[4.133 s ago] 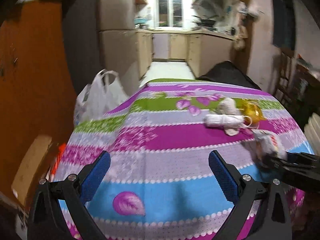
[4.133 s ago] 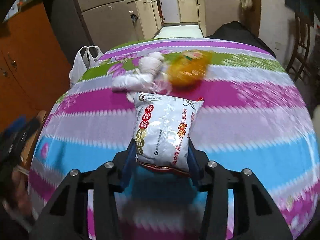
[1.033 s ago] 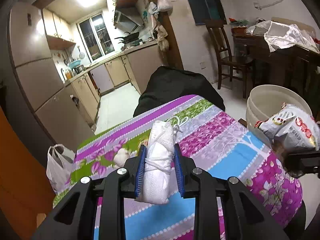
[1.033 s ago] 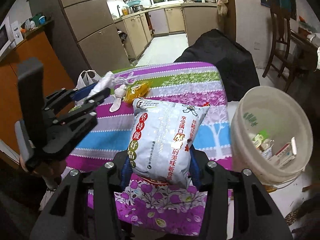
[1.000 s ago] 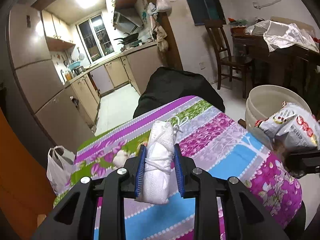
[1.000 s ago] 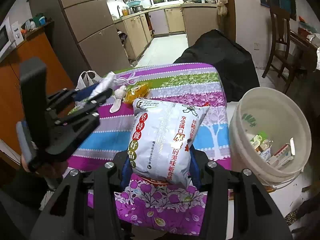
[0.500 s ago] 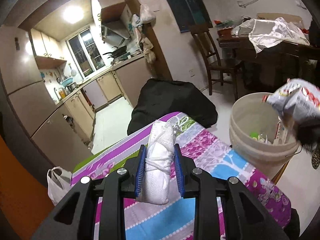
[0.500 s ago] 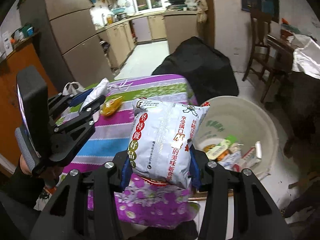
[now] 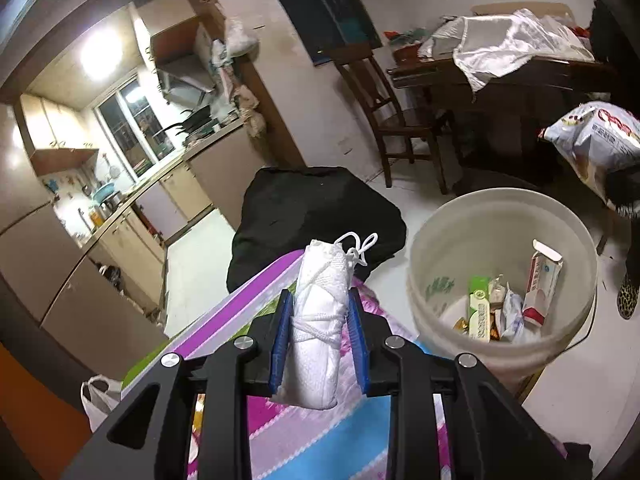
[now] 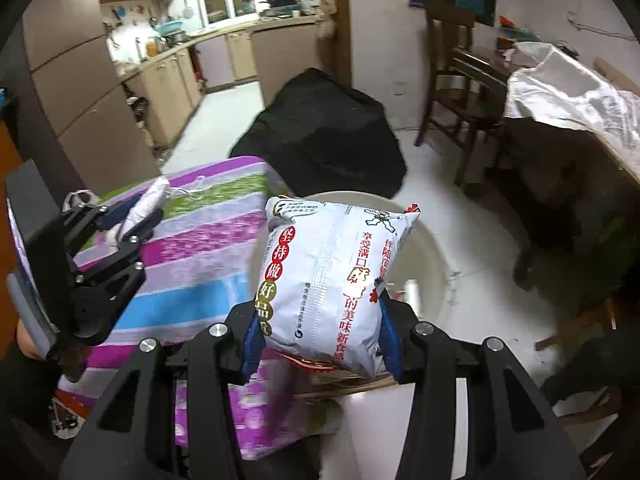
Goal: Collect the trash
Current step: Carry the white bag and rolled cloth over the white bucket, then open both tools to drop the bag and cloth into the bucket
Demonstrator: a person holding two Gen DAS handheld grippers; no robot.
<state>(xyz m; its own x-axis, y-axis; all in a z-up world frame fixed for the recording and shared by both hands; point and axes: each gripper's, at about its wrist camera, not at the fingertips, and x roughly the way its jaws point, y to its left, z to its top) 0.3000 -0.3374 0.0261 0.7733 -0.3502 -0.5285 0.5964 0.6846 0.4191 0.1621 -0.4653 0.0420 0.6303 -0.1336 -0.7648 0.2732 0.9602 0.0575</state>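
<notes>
Two loads are in transit. Right gripper (image 10: 320, 342), clamped on the snack bag (image 10: 332, 284), sits directly above the bucket (image 10: 434, 264) and is nearer. Left gripper (image 9: 319, 338) pinches the white bundle (image 9: 320, 320); from it, the bucket (image 9: 500, 216) lies at two o'clock.

The tablecloth (image 9: 320, 432) runs in stripes — purple, green, magenta, sky blue, lilac with white dots. Beside it, the bucket (image 9: 500, 208) is cream with green print. The roll (image 9: 318, 332) is white; the snack bag (image 10: 332, 280) pale blue-white with red and olive characters — pads (image 9: 278, 340) blue.
</notes>
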